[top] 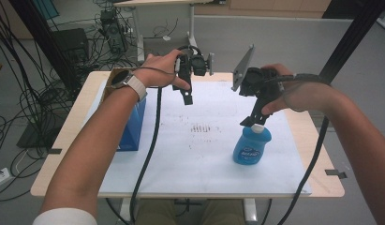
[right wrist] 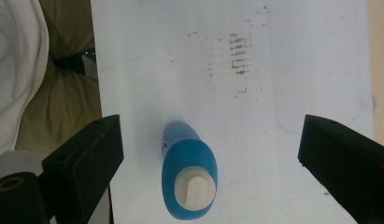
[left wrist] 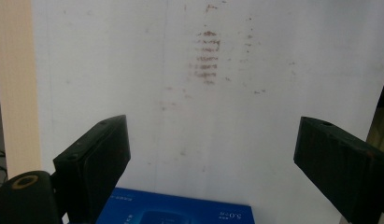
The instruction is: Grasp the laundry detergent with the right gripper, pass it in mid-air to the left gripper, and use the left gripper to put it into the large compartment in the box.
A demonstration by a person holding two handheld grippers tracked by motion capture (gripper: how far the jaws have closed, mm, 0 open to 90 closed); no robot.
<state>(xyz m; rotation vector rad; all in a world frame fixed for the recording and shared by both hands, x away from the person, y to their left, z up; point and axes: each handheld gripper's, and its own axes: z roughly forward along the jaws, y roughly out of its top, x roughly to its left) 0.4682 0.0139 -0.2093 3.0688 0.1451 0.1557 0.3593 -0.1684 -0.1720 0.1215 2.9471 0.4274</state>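
A blue bottle [top: 252, 147] with a white cap stands upright on the white mat [top: 199, 159], right of centre. My right gripper [top: 251, 121] hangs just above its cap, jaws pointing down. In the right gripper view the bottle [right wrist: 189, 172] is seen from above, between the wide-open jaws of my right gripper [right wrist: 210, 123] and touching neither. My left gripper [top: 188, 97] is held in the air over the far middle of the mat. Its own view shows my left gripper [left wrist: 213, 128] open with nothing between the jaws.
A blue box [top: 131, 126] stands at the mat's left edge, and its top edge [left wrist: 175, 212] is below the left jaws. Brown smudges [top: 202, 127] mark the mat's centre. Cables trail from both grippers to the front edge. Cable clutter lies on the floor beyond the table.
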